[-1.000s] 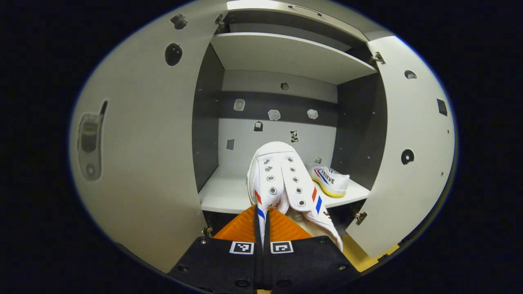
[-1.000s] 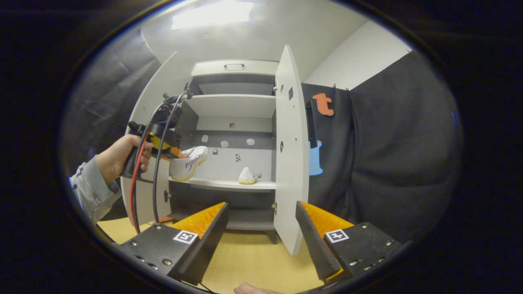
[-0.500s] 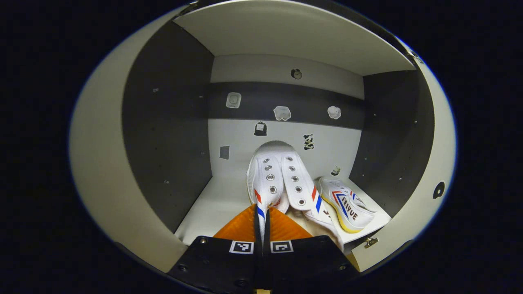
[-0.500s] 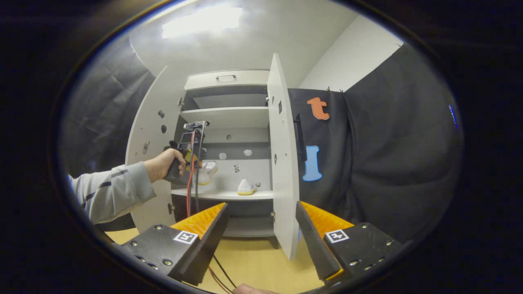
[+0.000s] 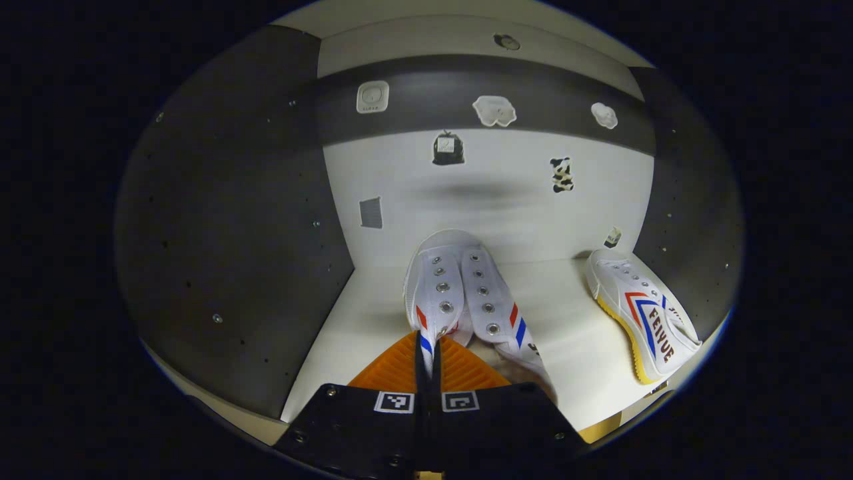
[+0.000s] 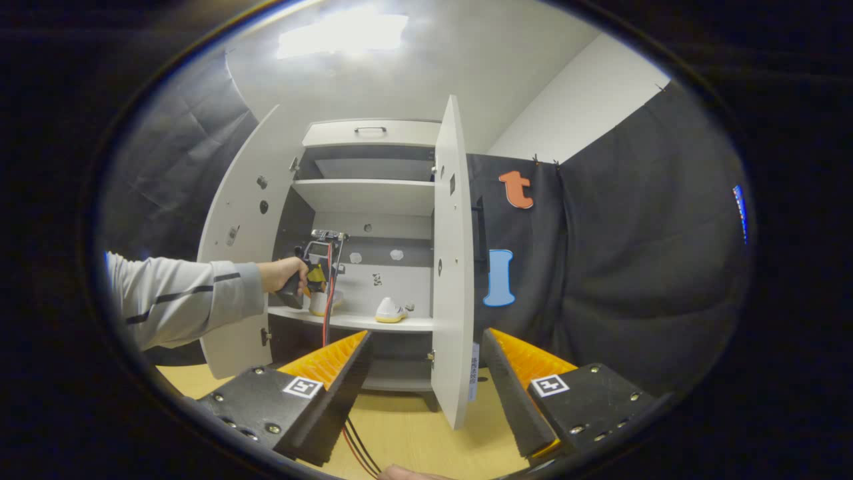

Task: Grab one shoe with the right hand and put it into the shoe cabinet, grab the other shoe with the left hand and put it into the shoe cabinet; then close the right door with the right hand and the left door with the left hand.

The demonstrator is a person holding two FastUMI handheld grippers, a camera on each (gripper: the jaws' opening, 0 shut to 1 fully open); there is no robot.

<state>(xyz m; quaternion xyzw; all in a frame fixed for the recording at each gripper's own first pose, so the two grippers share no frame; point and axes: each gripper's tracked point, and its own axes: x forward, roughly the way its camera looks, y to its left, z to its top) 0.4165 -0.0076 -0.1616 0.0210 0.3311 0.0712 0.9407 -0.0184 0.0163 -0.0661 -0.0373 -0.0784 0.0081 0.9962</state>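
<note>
My left gripper (image 5: 427, 347) is clamped on the collar of the white sneaker (image 5: 460, 293), held inside the shoe cabinet over its shelf (image 5: 353, 327); whether the sole touches I cannot tell. The other sneaker (image 5: 643, 310) lies at the shelf's right end. My right gripper (image 6: 426, 373) is agape, empty, near the right door (image 6: 453, 267).

Risks: releasing too high could tip the shoe; drifting right could knock its mate.

We see black cloth (image 6: 620, 267) draping the booth's walls, a white wall (image 6: 586, 107) behind it, a pale ceiling with a bright light (image 6: 343, 33), and a light wooden floor (image 6: 413, 440).
</note>
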